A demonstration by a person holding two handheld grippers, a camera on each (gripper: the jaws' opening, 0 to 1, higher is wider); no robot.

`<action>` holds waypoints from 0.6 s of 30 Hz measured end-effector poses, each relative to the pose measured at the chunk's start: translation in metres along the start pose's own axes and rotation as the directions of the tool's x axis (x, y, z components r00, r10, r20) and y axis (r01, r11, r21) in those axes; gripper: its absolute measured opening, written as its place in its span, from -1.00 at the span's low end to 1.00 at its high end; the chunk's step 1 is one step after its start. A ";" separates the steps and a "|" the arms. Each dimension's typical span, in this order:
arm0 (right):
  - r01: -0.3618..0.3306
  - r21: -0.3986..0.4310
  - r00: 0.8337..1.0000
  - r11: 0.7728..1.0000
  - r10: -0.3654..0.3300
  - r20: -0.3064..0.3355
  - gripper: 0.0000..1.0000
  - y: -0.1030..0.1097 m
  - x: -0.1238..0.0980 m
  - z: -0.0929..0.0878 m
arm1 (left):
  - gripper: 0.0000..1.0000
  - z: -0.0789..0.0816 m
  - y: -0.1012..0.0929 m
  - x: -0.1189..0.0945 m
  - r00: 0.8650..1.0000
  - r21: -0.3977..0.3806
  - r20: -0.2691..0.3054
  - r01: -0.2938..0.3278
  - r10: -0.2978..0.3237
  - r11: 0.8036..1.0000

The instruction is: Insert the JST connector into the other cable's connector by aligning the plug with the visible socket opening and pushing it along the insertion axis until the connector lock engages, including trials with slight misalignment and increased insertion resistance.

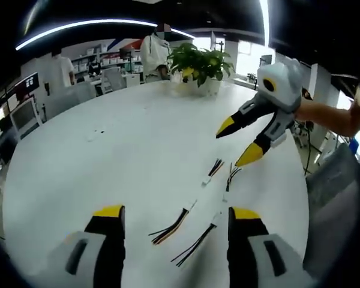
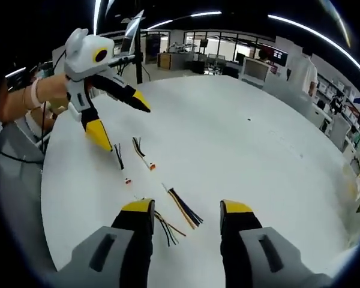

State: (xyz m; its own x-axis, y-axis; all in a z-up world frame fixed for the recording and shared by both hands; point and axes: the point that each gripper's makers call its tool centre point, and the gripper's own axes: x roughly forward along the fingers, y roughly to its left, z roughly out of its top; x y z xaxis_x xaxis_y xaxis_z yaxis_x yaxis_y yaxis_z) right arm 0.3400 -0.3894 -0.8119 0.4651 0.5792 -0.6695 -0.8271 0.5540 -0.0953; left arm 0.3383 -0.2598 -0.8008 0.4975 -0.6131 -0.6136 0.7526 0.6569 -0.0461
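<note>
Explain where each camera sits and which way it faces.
Left gripper view: rides the left hand-held gripper, facing the round white table and green potted plant; a forearm shows.
Right gripper view: rides the right hand-held gripper, facing the opposite way; a wrist shows.
Shared: table, four multicoloured wire cables, each other's gripper.

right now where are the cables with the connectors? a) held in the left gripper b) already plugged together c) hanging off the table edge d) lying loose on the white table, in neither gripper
d: the cables lie apart on the white table, and both the left gripper and the right gripper are open and empty above them.
</note>
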 end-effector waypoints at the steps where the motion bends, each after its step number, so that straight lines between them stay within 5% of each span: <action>1: -0.006 -0.004 1.000 1.000 0.006 -0.002 -0.18 0.001 0.001 -0.003 | 0.20 0.000 -0.001 0.001 1.000 0.000 0.002 0.007 -0.007 1.000; 8: -0.025 -0.016 0.999 1.000 0.025 0.024 -0.25 0.002 0.003 -0.007 | 0.17 0.002 -0.005 0.006 0.999 0.064 0.016 0.030 -0.031 0.997; 13: -0.046 -0.090 0.996 0.995 0.052 0.070 -0.34 0.003 0.007 0.000 | 0.03 0.001 -0.013 0.011 0.996 0.180 0.010 0.083 -0.086 0.980; 18: -0.101 -0.160 0.988 0.982 0.118 0.103 -0.43 0.011 0.013 0.006 | -0.04 0.004 -0.019 0.013 0.990 0.179 0.040 0.125 -0.135 0.976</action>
State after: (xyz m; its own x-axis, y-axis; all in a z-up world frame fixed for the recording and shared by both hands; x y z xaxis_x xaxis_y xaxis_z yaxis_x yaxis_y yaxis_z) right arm 0.3383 -0.3724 -0.8173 0.3943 0.6991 -0.5965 -0.9095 0.3899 -0.1442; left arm 0.3316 -0.2820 -0.8049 0.4086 -0.7131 -0.5697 0.8742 0.4852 0.0195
